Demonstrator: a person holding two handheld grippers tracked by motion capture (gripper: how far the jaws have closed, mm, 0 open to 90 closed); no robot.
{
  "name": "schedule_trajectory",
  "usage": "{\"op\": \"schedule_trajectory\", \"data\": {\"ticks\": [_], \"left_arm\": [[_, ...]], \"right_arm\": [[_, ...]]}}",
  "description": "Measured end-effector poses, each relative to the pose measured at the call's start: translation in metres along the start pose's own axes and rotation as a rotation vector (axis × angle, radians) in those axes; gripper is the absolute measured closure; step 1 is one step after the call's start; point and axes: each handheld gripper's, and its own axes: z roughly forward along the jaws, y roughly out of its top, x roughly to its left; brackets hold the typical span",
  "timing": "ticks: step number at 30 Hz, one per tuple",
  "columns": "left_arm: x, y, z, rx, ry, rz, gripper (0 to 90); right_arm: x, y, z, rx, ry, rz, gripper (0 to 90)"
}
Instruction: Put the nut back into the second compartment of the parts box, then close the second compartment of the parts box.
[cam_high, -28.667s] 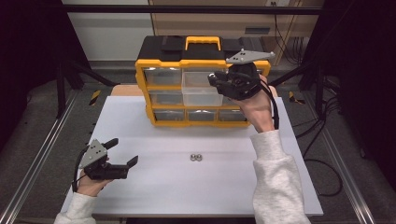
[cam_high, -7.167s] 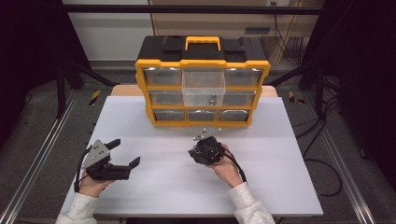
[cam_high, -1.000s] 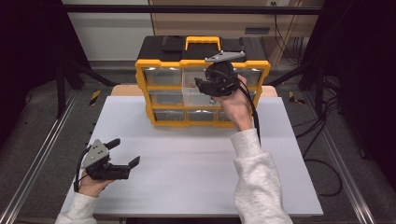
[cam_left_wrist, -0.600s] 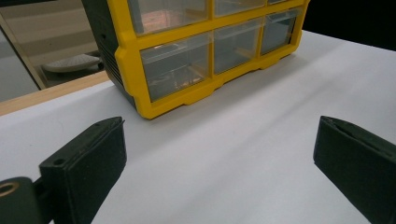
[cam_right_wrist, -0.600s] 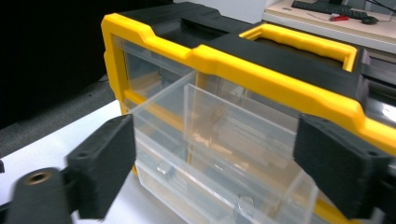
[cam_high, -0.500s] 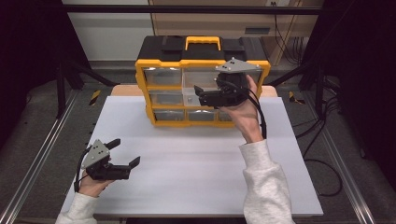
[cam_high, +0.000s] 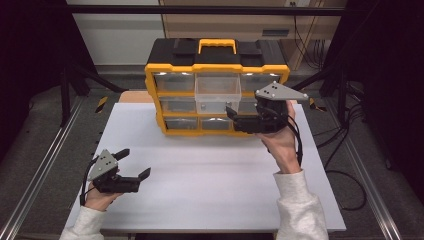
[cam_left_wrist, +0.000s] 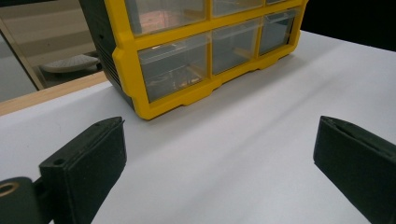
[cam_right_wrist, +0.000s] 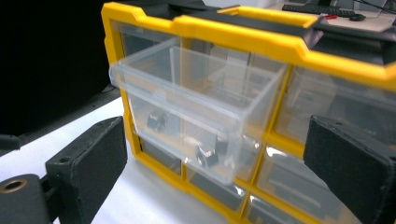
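Just changed: the right gripper (cam_high: 231, 116) had drawn back from the clear drawer (cam_high: 217, 93), its jaws having just been opening, nothing between them.
Meaning: the drop-off looked done; pushing the drawer shut likely remained.
Drawer: pulled out of the yellow organizer's (cam_high: 216, 68) top middle slot.
Left gripper (cam_high: 134, 164): released, empty, resting on the white table (cam_high: 210, 170).
Hard to see: small dark pieces (cam_right_wrist: 159, 120) in the drawer, blurred.

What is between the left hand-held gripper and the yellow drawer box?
Only bare white table lies between the left hand-held gripper and the yellow drawer box, seen from the high view.
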Motion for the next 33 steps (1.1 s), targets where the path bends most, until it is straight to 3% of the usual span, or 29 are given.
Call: {"op": "schedule_trajectory", "data": {"ticks": [17, 26, 33], "left_arm": [[0.000, 0.000, 0.001, 0.003, 0.000, -0.001, 1.9], [0.000, -0.001, 0.001, 0.004, -0.001, -0.004, 1.9], [-0.001, -0.001, 0.003, 0.010, -0.002, 0.000, 2.0]], "right_arm": [[-0.005, -0.041, -0.014, 0.007, 0.021, 0.047, 10.6], [-0.002, -0.050, -0.014, -0.003, 0.038, 0.058, 35.5], [0.005, -0.053, -0.012, 0.001, -0.011, 0.055, 58.1]]}}
